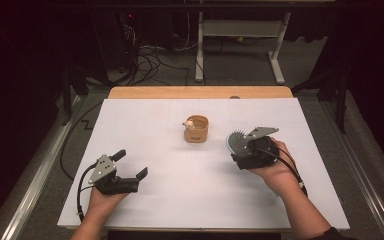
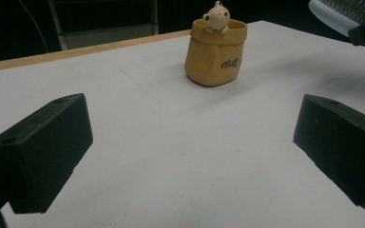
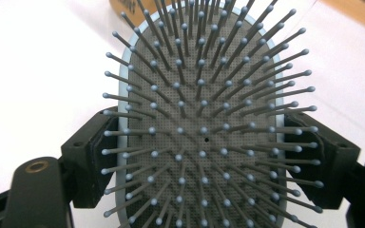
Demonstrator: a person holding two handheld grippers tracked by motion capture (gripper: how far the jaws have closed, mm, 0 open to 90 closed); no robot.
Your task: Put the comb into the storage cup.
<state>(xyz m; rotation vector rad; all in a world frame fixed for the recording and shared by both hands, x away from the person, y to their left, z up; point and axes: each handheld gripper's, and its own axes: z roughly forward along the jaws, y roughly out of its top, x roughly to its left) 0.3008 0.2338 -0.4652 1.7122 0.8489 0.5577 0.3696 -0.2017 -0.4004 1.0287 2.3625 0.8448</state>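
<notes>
right gripper point(image 1: 241, 148): fingers point(image 3: 91, 156) closed against both edges of a pale blue hairbrush point(image 3: 204, 128), gripping its head; bristles face the gripper's own camera. in the high view the hairbrush point(image 1: 236, 141) is raised above the right half of the white table point(image 1: 145, 125), just right of a small tan pot point(image 1: 196, 129) with a little animal figure point(image 1: 189, 122) peeking over its rim. the pot stands upright near the table's middle. left gripper point(image 1: 131, 164): fingers point(image 2: 43, 152) wide apart, nothing between them, low over the table's near left part, pointed toward the pot point(image 2: 215, 53).
</notes>
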